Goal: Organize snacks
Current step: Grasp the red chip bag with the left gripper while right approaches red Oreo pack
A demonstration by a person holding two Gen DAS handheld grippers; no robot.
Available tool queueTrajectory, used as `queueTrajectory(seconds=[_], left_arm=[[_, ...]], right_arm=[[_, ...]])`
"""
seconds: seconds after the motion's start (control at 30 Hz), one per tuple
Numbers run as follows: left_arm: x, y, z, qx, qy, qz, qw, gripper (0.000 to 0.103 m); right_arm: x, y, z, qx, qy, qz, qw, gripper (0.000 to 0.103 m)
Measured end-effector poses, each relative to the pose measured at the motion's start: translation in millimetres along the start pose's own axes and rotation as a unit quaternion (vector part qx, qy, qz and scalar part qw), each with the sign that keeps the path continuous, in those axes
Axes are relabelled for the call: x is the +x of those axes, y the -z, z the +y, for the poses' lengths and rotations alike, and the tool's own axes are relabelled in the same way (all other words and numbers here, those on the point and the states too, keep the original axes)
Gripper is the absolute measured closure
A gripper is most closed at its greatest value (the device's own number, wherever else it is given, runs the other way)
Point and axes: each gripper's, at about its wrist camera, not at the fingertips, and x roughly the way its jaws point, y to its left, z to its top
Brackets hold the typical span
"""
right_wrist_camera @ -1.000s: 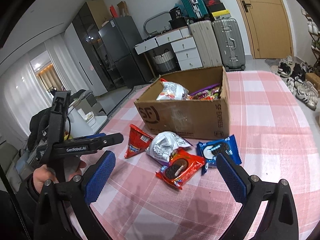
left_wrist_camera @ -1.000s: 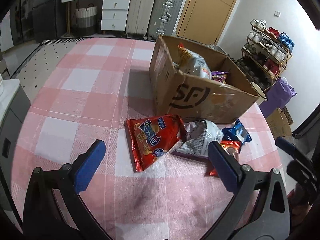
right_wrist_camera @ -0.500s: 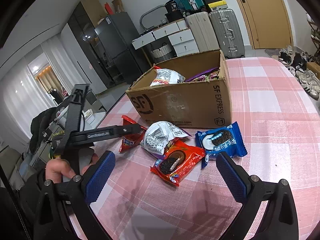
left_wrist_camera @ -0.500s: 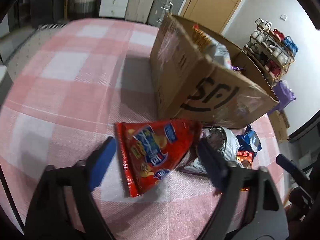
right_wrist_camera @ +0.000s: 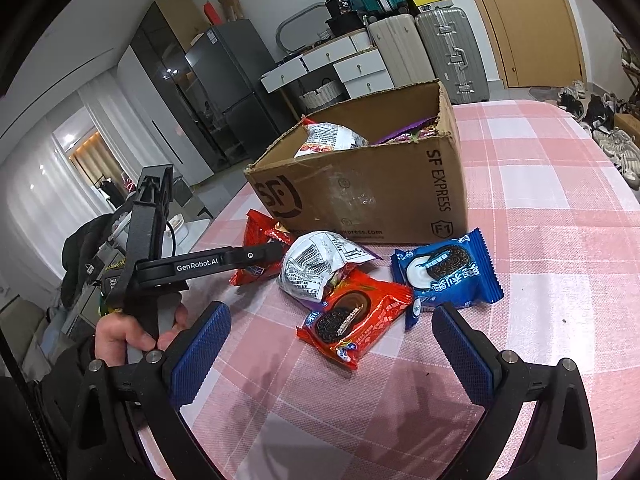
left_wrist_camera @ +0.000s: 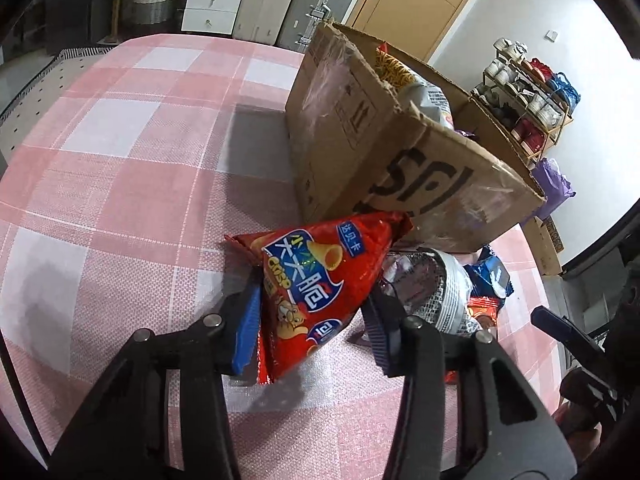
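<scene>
Snacks lie loose on my pink-checked tablecloth (right_wrist_camera: 540, 208), bunched against the front wall of the cardboard box (right_wrist_camera: 360, 196), which sits mid-table with more packets inside. Behind it I see suitcases (right_wrist_camera: 452, 52), white drawers (right_wrist_camera: 360, 72) and a wooden door (right_wrist_camera: 532, 20).

My left gripper (left_wrist_camera: 312, 320) has just been closing, and its blue pads now pinch the red crisp bag (left_wrist_camera: 316, 280) from both sides, just off the box's near corner. My right gripper (right_wrist_camera: 328, 344) hovers wide open, nothing between the pads.

Only the right view gives me the dark fridge (right_wrist_camera: 224, 88), the curtains, the hand (right_wrist_camera: 128, 332) on the left handle, plus the silver packet (right_wrist_camera: 316, 268), red cookie pack (right_wrist_camera: 356, 320) and blue cookie pack (right_wrist_camera: 448, 272) in full. Only the left view shows the shoe rack (left_wrist_camera: 528, 96).
</scene>
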Motion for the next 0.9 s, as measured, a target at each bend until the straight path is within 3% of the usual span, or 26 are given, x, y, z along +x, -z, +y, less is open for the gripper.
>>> queueTrajectory(seconds=[0.5, 0.6, 0.9], left_arm=[[-20.9, 15.9, 4.6, -0.007, 0.009, 0.008, 0.9999, 0.060], [-25.8, 20.8, 5.8, -0.006, 0.012, 0.009, 0.9999, 0.060], [-46.6, 35.0, 12.8, -0.009, 0.011, 0.001, 0.9999, 0.060]], right_arm=[[14.2, 1.5, 0.9, -0.001, 0.011, 0.026, 1.000, 0.001], [22.5, 3.3, 4.8, -0.015, 0.045, 0.040, 0.998, 0.001], [42.0, 5.9, 12.4, -0.033, 0.068, 0.064, 0.995, 0.001]])
